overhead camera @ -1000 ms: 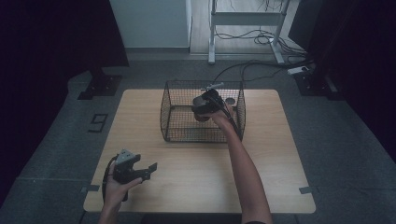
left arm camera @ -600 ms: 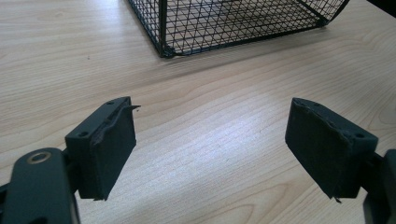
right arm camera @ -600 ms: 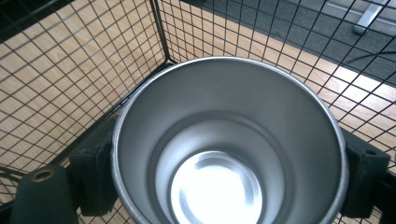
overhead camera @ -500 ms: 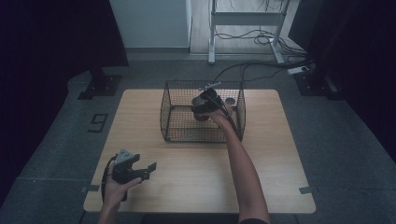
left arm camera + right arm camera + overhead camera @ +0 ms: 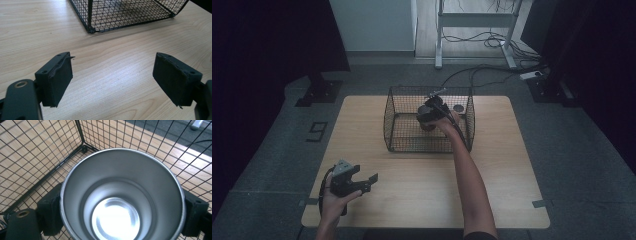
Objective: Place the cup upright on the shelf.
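Steel cup [image 5: 122,195], round, brushed-metal and open-mouthed, sits clamped between the two black jaws of the right claw [image 5: 122,212], one pad pressed to each side of its wall just below the rim. Its long axis runs upright, mouth towards the claw's camera, bright bottom visible and nothing inside. In the high view the right claw [image 5: 432,112] and the cup [image 5: 426,120] are inside the black wire-mesh basket [image 5: 402,142], towards its right half, with the forearm reaching in over the near wall. Whether the cup's base touches the basket floor cannot be told.

Judgement: the coming move turns on vertical clearance. Mesh walls stand close around the cup, a corner post near it, so travel is free only straight up or down through the open top.

Left claw [image 5: 367,180] is held over the near-left corner of the pale wooden surface [image 5: 422,200], well apart from the basket, jaws spread wide and holding nothing. Bare wood lies ahead of it [image 5: 112,82], and the basket's corner [image 5: 90,30] further on.
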A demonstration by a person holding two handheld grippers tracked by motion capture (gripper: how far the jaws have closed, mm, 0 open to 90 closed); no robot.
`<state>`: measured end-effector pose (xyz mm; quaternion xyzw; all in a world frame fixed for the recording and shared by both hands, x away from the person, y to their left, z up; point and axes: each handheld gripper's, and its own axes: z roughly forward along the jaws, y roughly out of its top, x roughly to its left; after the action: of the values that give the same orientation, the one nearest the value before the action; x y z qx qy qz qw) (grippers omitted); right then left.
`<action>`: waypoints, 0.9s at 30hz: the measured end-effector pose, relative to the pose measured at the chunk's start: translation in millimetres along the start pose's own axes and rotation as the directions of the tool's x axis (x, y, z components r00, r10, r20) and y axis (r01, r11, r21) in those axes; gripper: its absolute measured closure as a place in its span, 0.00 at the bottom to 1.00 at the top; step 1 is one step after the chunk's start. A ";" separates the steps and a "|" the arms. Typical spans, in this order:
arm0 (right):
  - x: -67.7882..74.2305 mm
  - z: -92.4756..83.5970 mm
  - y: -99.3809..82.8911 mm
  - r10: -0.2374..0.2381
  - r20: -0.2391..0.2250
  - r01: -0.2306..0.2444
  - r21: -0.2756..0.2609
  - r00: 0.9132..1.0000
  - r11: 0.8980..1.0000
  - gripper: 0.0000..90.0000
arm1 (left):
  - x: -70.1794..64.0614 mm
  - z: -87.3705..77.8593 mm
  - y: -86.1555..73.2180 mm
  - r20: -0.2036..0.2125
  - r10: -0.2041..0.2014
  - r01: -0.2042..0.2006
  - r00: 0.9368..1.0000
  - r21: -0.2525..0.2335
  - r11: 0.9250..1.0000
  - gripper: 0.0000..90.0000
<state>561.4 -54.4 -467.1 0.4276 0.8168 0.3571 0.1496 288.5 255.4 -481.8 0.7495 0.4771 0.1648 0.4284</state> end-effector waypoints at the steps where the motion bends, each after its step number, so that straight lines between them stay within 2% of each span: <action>1: -0.6 2.4 -0.6 0.001 0.001 -0.001 0.011 1.000 1.000 0.16 | 0.4 0.1 -0.2 -0.001 -0.001 0.001 1.000 0.001 1.000 0.18; 14: -0.9 10.9 -2.8 -0.003 0.015 0.002 0.083 1.000 0.997 0.16 | 0.0 -0.7 0.3 0.000 0.001 -0.001 1.000 -0.002 1.000 0.18; 27: -0.8 14.8 -4.4 -0.022 0.029 0.018 0.120 0.999 0.993 0.16 | 1.5 -1.3 -0.1 -0.001 -0.003 0.003 1.000 -0.001 1.000 0.18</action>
<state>567.4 -49.9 -480.7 0.4330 0.8386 0.2995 0.1399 288.3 257.4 -481.4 0.7485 0.4783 0.1650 0.4287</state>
